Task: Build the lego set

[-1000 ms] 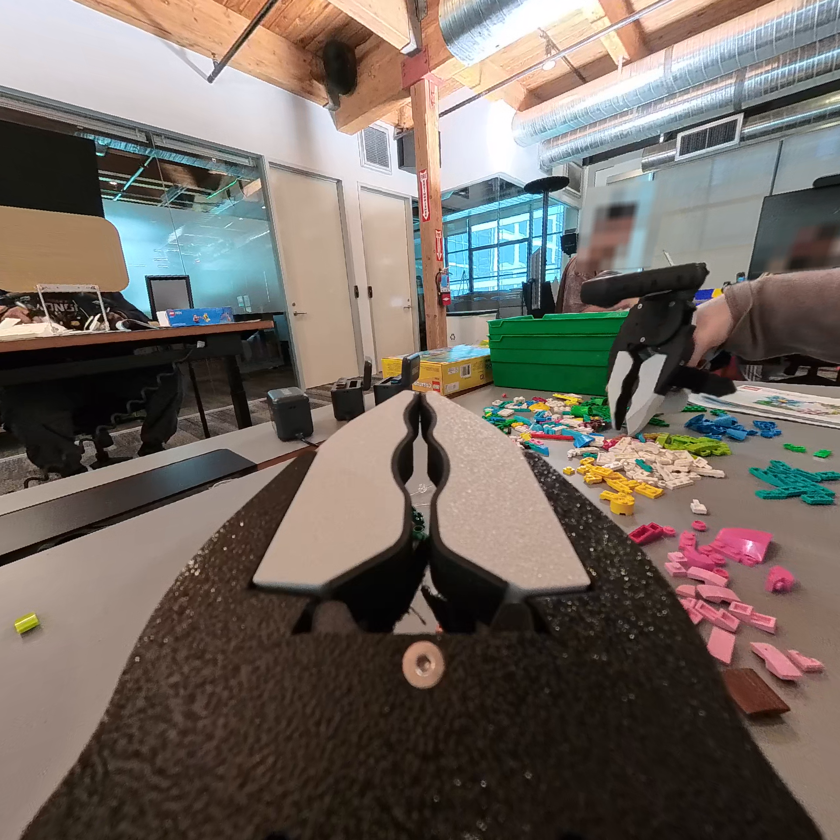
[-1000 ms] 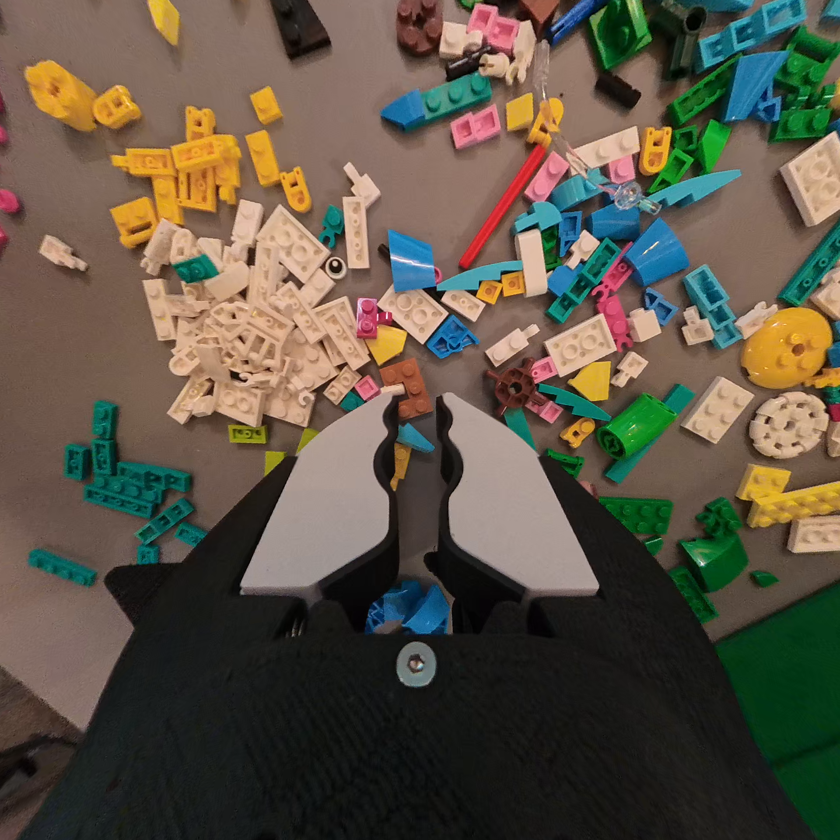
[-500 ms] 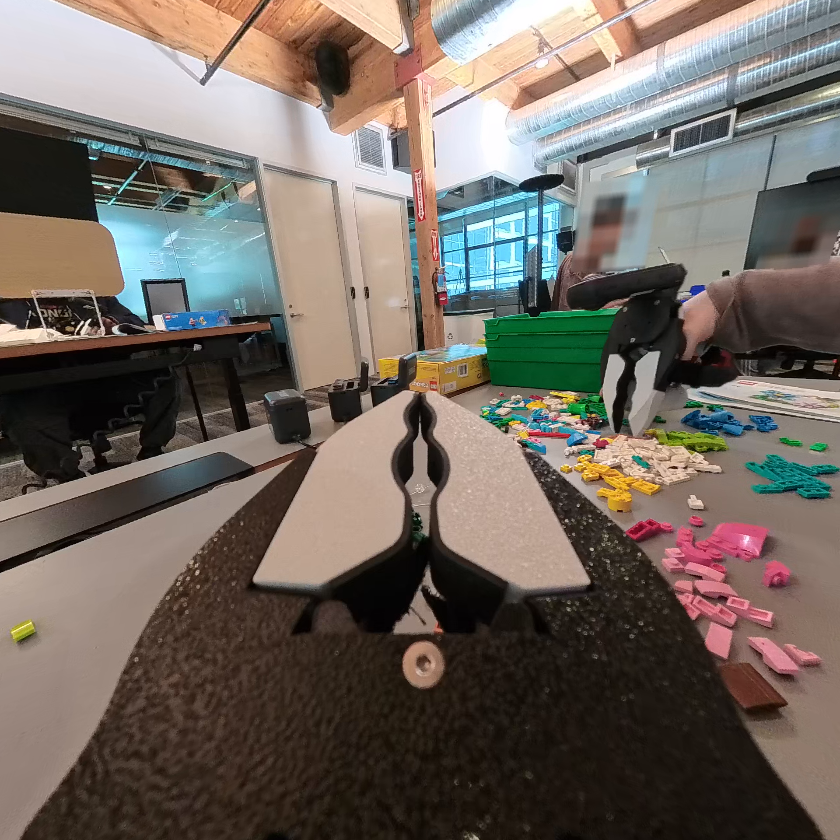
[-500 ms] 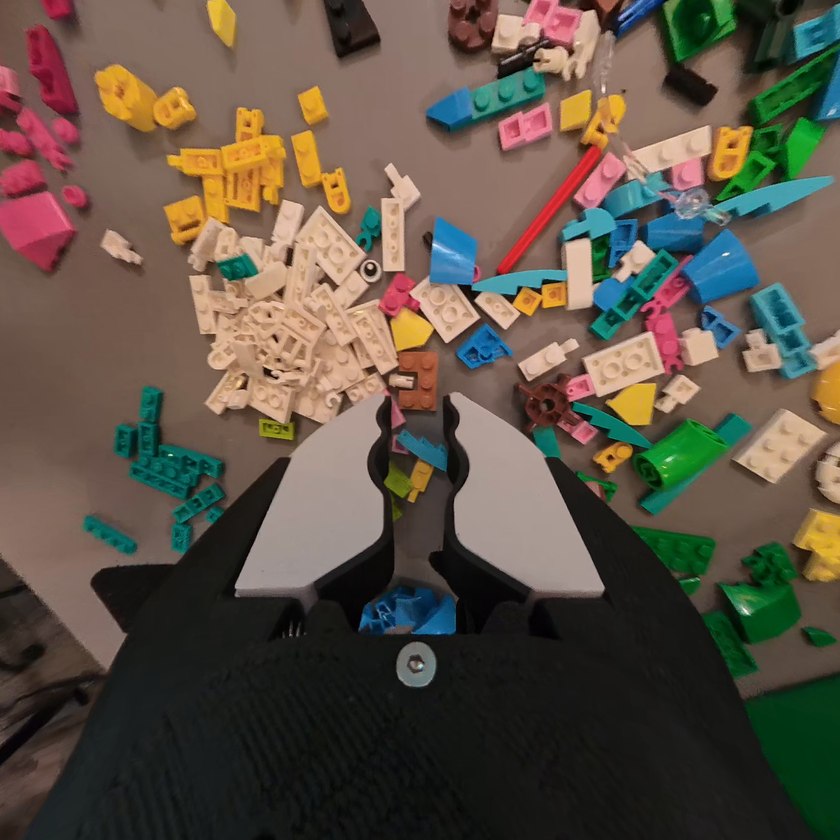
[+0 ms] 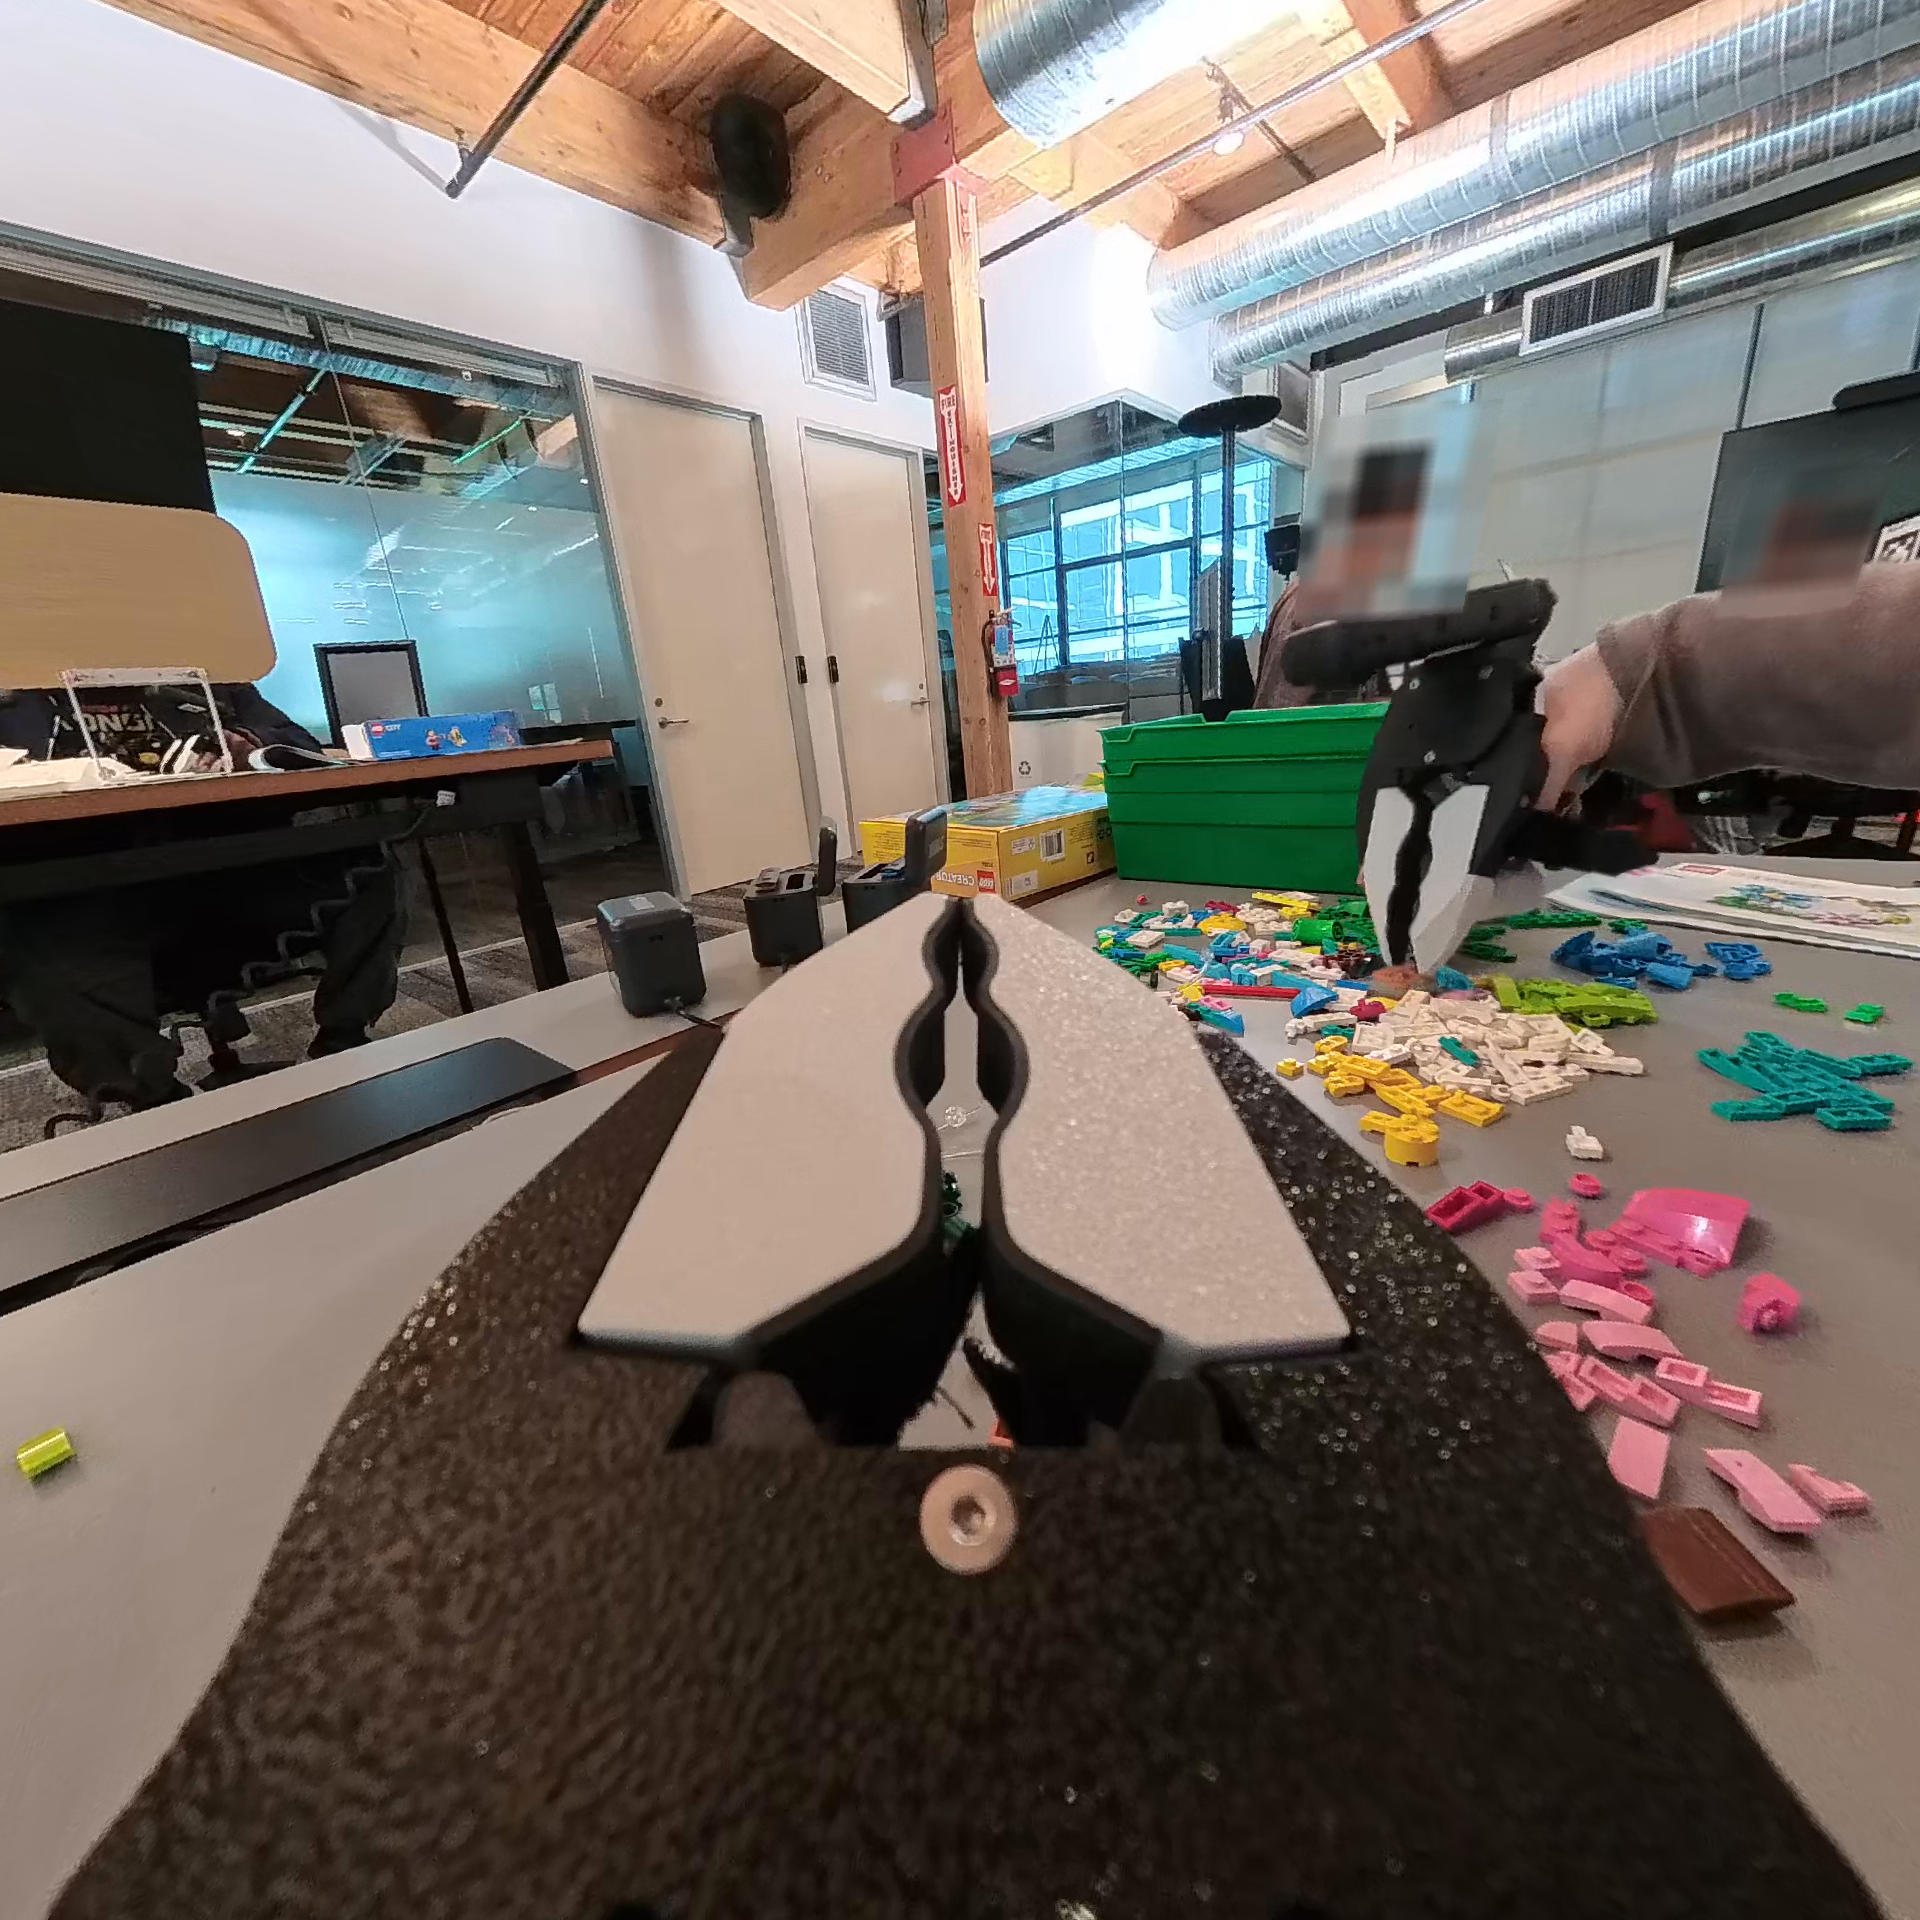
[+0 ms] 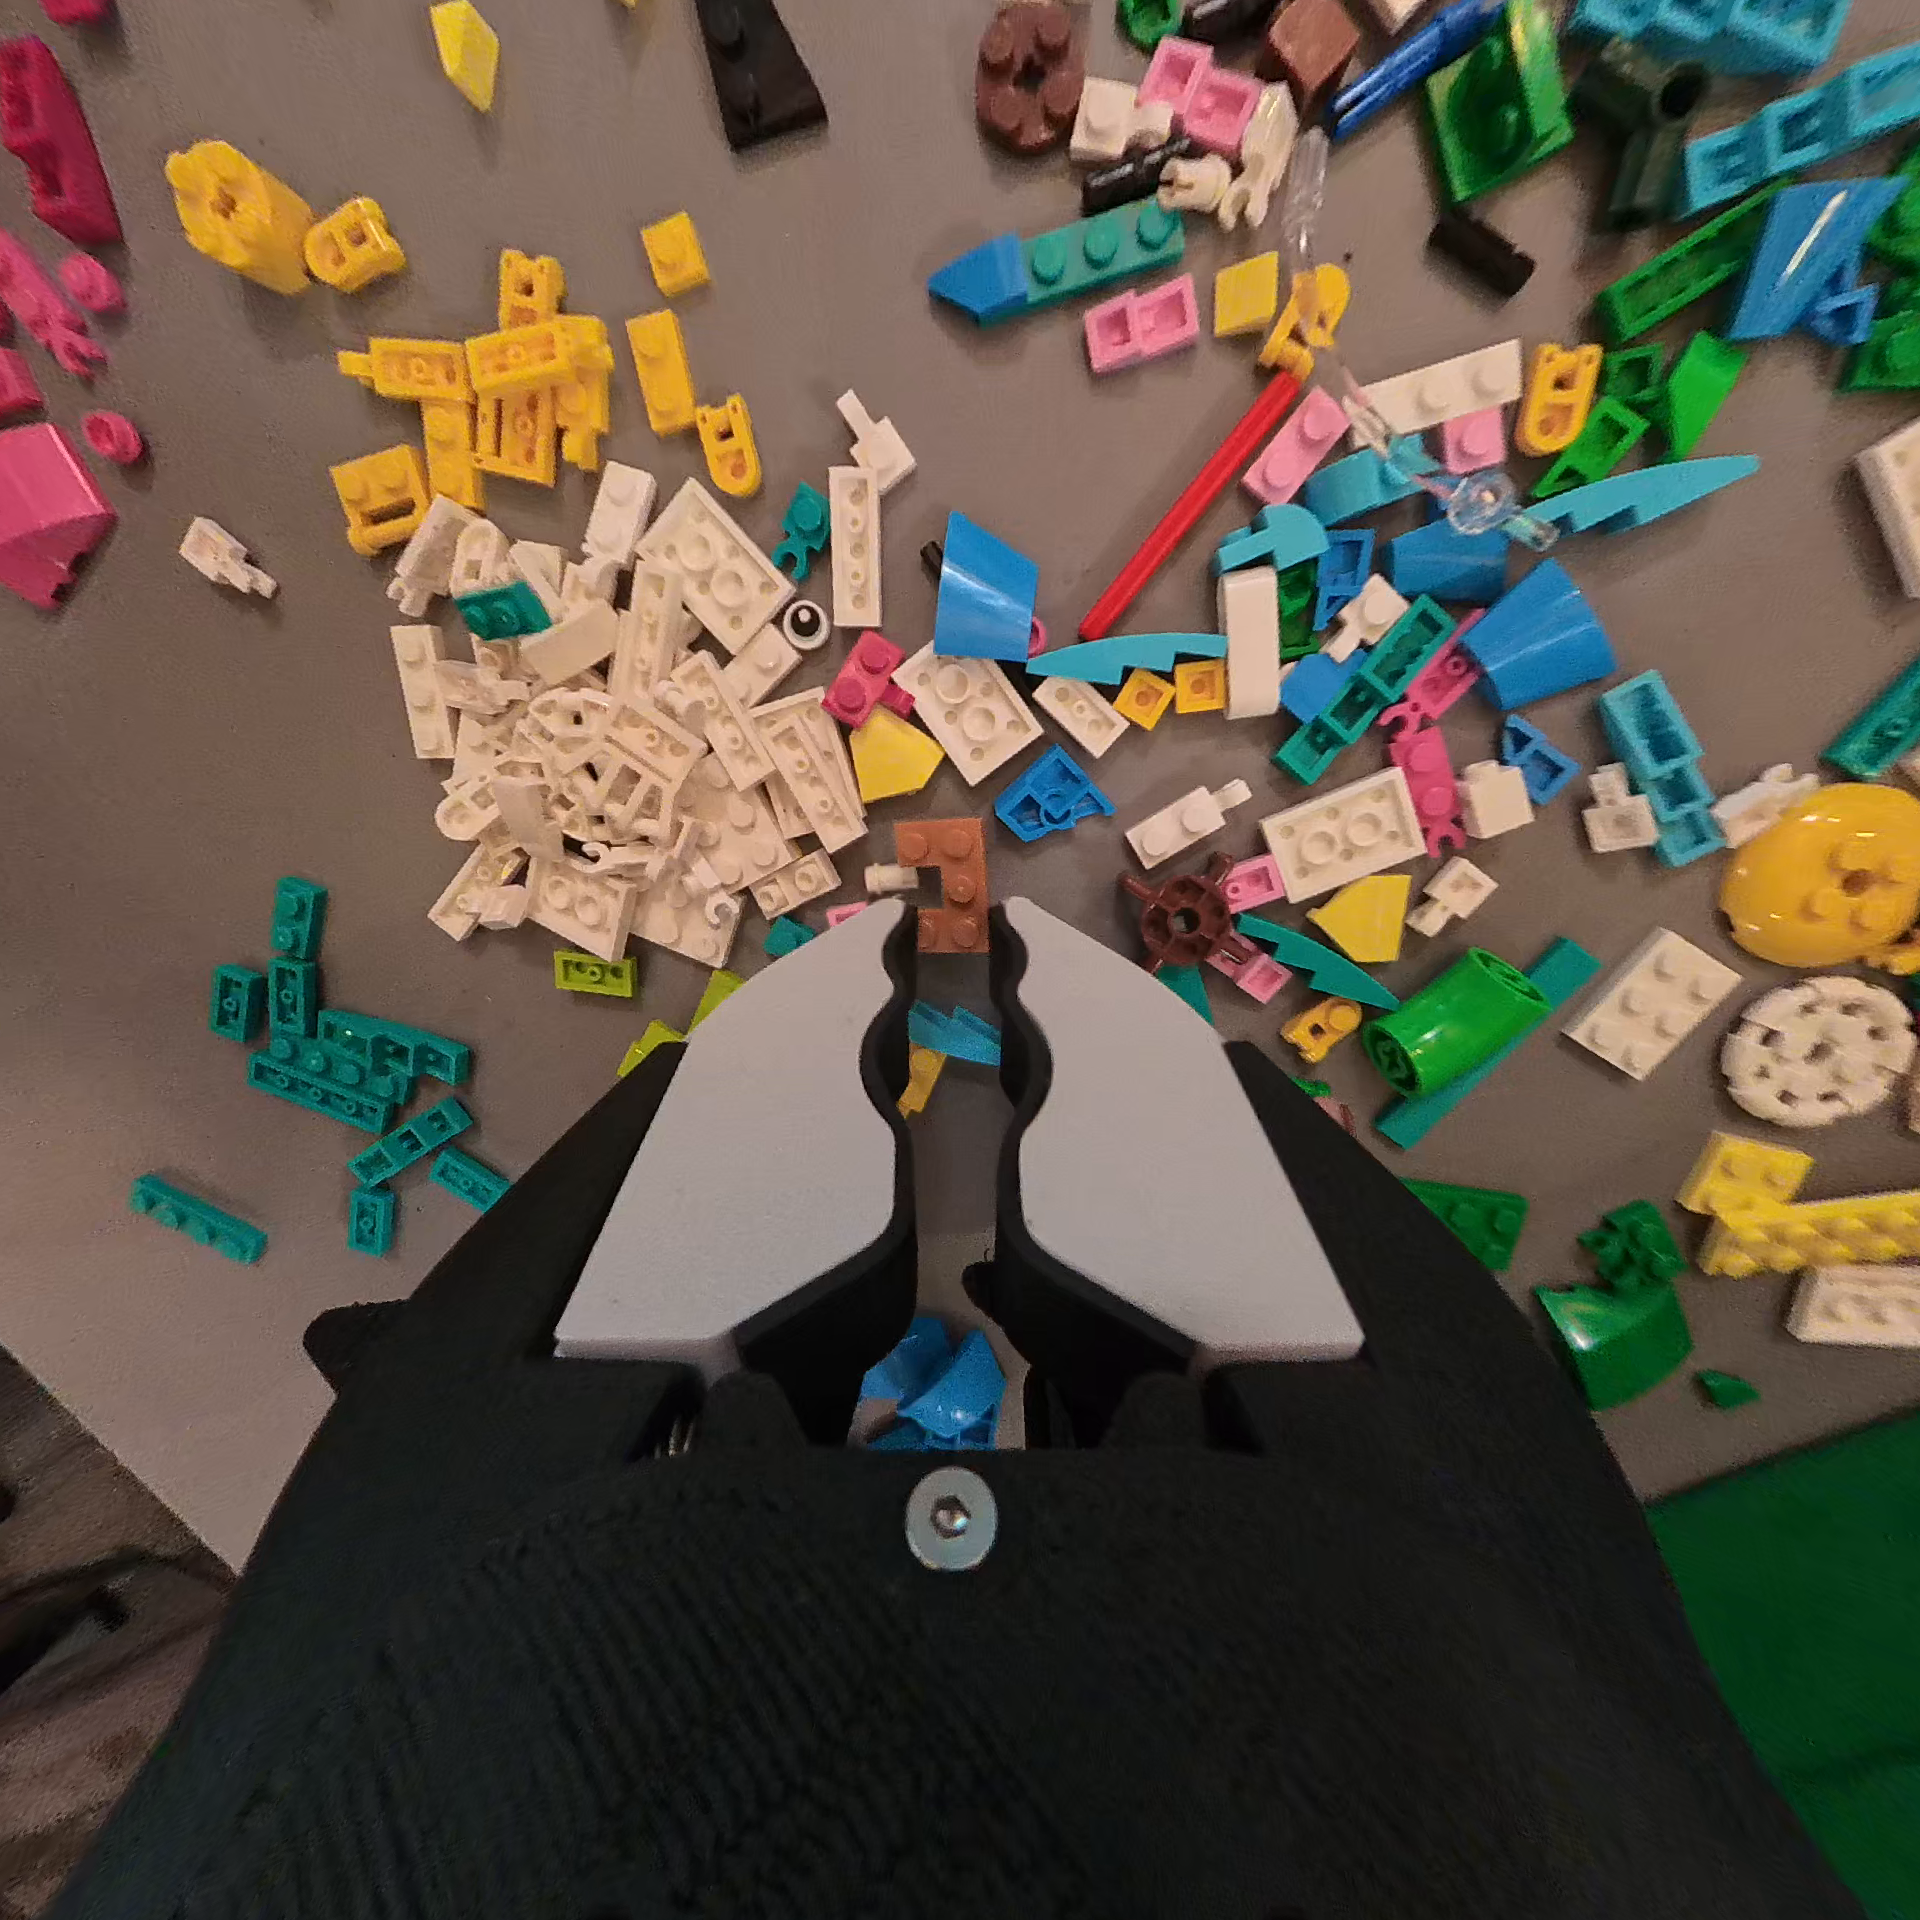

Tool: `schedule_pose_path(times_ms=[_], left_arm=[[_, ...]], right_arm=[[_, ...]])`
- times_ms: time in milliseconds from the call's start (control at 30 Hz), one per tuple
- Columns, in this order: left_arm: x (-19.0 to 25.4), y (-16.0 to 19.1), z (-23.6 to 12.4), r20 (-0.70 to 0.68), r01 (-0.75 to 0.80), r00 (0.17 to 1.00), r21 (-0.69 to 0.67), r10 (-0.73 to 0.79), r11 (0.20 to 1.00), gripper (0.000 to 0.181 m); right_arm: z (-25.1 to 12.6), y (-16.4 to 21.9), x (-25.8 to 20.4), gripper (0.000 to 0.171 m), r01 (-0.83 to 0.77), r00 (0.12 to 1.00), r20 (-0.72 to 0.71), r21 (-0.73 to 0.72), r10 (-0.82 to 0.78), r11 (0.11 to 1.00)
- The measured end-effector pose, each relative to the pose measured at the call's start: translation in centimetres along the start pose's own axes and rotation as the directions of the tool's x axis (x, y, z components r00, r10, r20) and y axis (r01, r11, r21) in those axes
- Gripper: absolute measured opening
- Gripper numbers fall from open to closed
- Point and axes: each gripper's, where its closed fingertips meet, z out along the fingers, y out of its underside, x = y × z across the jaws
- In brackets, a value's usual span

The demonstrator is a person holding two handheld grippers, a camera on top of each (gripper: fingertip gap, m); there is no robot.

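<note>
Landmark: brown corner plate [image 6: 953, 883], lying flat on the grey bench [image 6: 156, 779] in the right wrist view.
Far left of the plate: magenta pieces [image 6: 47, 509] at the frame edge, then a teal cluster [image 6: 312, 1039] lower down.
Left of the plate: yellow cluster [image 6: 499, 405] above, white pile [image 6: 623, 748] just beside, touching nothing brown.
At the plate: right gripper [image 6: 951, 920] pointed down, fingers [image 6: 790, 1122] slightly parted, tips bracketing the plate's near end; contact with the plate cannot be told, plate not lifted.
Right of the plate: dark red wheel-shaped piece [image 6: 1181, 920] near, then mixed blue, white and green parts, a green cylinder [image 6: 1455, 1023], a yellow dome [image 6: 1829, 883] farthest.
Left wrist view, from the left: stray lime piece [image 5: 44, 1451] alone on the bench, well apart from the plate's heap.
Left gripper: left gripper [image 5: 961, 935] held level over bare bench, fingers [image 5: 790, 1122] pressed together at the tips; something small and dark green shows deep in the slot, held or not cannot be told.
Farther right: right gripper [image 5: 1413, 951] over the heap, stacked green bins [image 5: 1236, 800] behind, instruction booklet [image 5: 1745, 909] at the far edge.
Progress: judged very early; parts only sorted loosely by colour, no assembled section visible anywhere.
Left to do: pick the plate, then essentially the whole build.
</note>
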Motion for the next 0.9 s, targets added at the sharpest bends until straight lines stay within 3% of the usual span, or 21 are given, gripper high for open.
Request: schedule_pose_path(times_ms=[33, 200, 500, 633, 800, 900], left_arm=[[0.0, 0.0, 0.0, -0.001, 0.0, 1.0, 0.0, 0.0, 1.0, 0.0], [0.0, 0.0, 0.0, 0.003, 0.0, 1.0, 0.0, 0.0, 1.0, 0.0], [-0.2, 0.0, 0.0, 0.01, 0.007, 1.0, 0.003, -0.007, 1.0, 0.0], [-0.2, 0.0, -0.1, 0.01, 0.012, 1.0, 0.004, -0.012, 1.0, 0.0], [-0.2, -0.1, -0.1, 0.009, 0.012, 1.0, 0.004, -0.012, 1.0, 0.0], [-0.1, -0.1, -0.1, 0.007, 0.012, 1.0, 0.005, -0.012, 1.0, 0.0]], right_arm=[[-0.3, -0.1, 0.0, 0.011, 0.003, 1.0, -0.009, 0.006, -0.003, 1.0], [-1.5, -2.8, -1.0, 0.004, 0.011, 1.0, -0.001, 0.137, -0.011, 0.991], [2.0, -16.8, -12.3, 0.003, 0.361, 0.91, 0.075, 0.341, -0.408, 0.868], [4.5, -22.1, -16.0, 0.003, 0.403, 0.871, 0.106, 0.403, -0.479, 0.822], [7.7, -24.6, -17.1, 0.005, 0.426, 0.878, 0.04, 0.391, -0.478, 0.816], [7.1, -24.6, -16.9, 0.018, 0.384, 0.901, 0.011, 0.443, -0.433, 0.81]])
